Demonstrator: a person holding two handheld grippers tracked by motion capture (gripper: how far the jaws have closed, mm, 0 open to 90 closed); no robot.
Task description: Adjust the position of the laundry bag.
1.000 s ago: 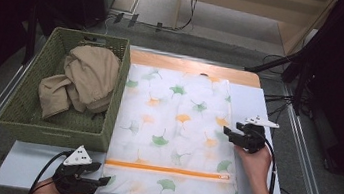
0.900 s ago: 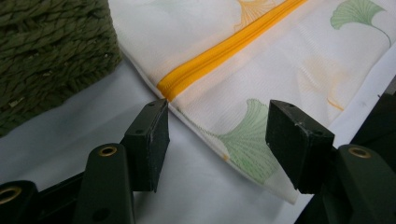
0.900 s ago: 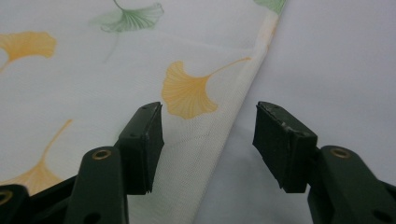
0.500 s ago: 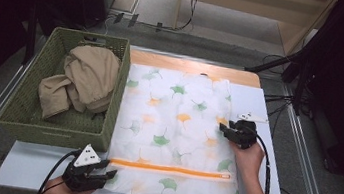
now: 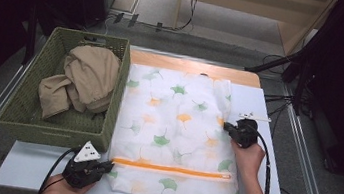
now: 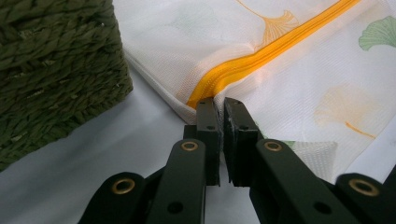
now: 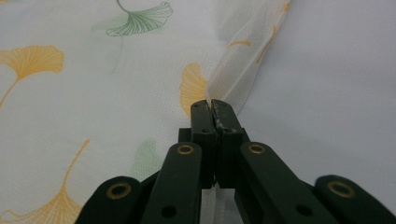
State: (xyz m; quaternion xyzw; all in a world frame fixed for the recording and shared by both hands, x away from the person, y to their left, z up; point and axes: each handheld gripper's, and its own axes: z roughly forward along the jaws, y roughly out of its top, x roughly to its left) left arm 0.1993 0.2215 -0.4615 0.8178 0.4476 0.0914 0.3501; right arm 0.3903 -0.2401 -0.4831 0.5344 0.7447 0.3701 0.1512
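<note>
Mesh laundry bag [image 5: 175,133] (ginkgo-printed, orange zipper) lay flat on the surface [image 5: 29,169] beside the green basket [image 5: 26,118]. Left gripper [image 5: 106,165] had just pinched its zipper-end corner; right gripper [image 5: 226,127] had just closed on its side edge.

Mesh laundry bag [image 5: 175,133], white with green and orange ginkgo-leaf print, lies flat on the table. Orange zipper [image 5: 170,168] runs across its near end, closed.
</note>
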